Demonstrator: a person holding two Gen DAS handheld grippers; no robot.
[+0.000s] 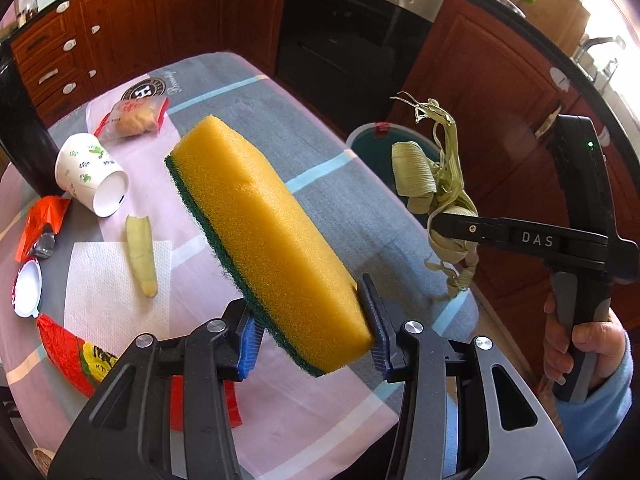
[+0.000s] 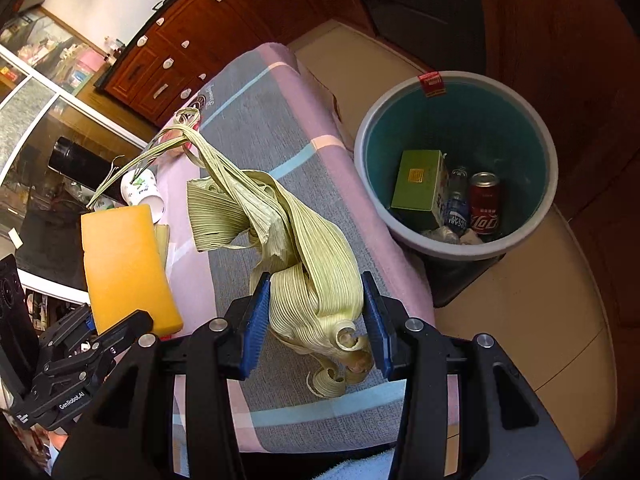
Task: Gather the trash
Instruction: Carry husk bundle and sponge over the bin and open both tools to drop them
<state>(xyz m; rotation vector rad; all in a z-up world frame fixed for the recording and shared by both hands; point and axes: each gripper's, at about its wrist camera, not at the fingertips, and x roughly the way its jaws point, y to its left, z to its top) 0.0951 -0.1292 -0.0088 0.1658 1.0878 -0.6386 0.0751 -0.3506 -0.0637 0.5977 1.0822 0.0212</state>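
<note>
My left gripper [image 1: 312, 332] is shut on a yellow sponge [image 1: 264, 236] with a green scouring side, held above the table. My right gripper [image 2: 316, 328] is shut on a bundle of pale green corn husks [image 2: 296, 248], held above the table's right edge; the husks also show in the left wrist view [image 1: 436, 192]. The grey trash bin [image 2: 548, 152] with a teal inside stands on the floor to the right of the table and holds a green box [image 2: 416, 184], a red cola can [image 2: 486, 204] and a bottle.
On the checked tablecloth [image 1: 248, 96] lie a tipped paper cup [image 1: 90, 172], a bagged bun [image 1: 134, 116], a peel [image 1: 142, 256] on a white napkin [image 1: 100, 300], red wrappers [image 1: 70, 348] and a white lid [image 1: 28, 290]. Wooden cabinets and an oven stand behind.
</note>
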